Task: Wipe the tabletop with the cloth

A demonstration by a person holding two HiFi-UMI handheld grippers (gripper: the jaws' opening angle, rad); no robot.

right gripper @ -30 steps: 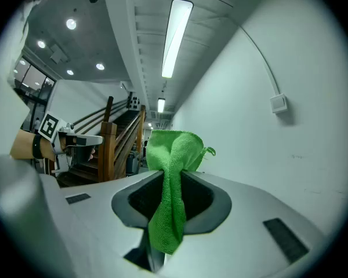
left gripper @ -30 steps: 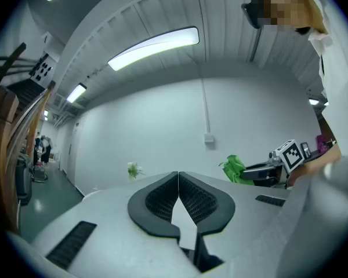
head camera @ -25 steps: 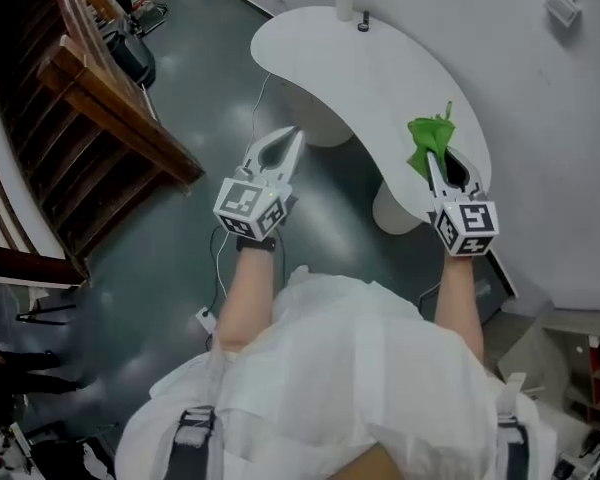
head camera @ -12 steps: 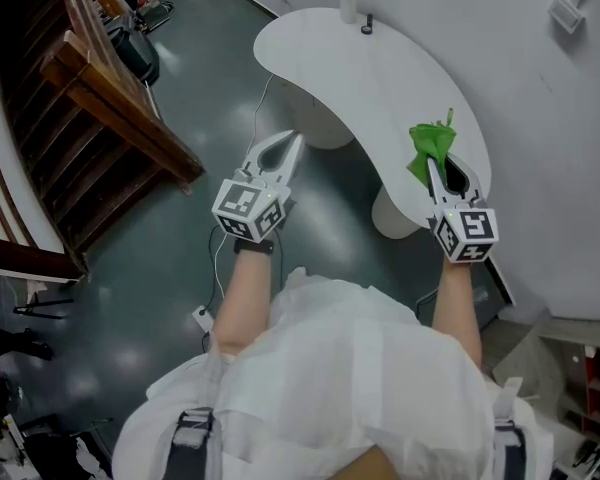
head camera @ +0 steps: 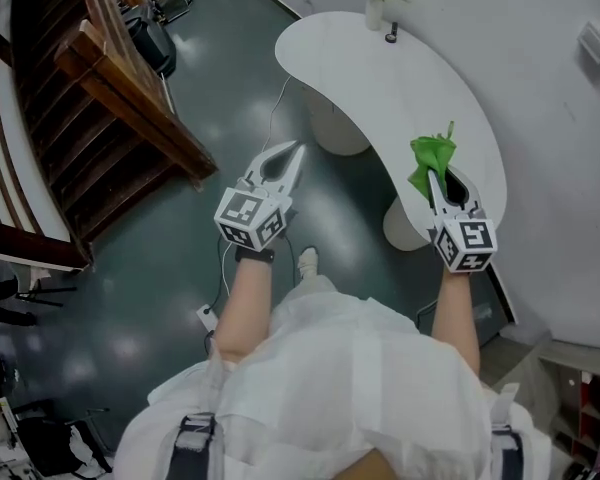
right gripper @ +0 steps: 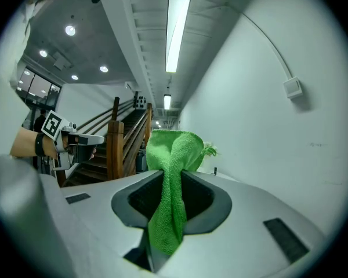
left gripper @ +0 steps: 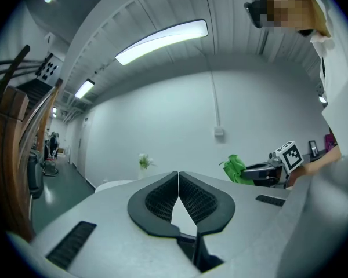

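Green cloth is pinched tight by the right gripper, over the near edge of the white tabletop at 2 o'clock. The left gripper, at 12 o'clock, is pressed together on nothing. Best to lower the cloth flat, then push slowly across.

A wooden staircase is rising at upper left over a dark floor; a white table is standing beside the white wall at right; a strip light is glowing overhead.
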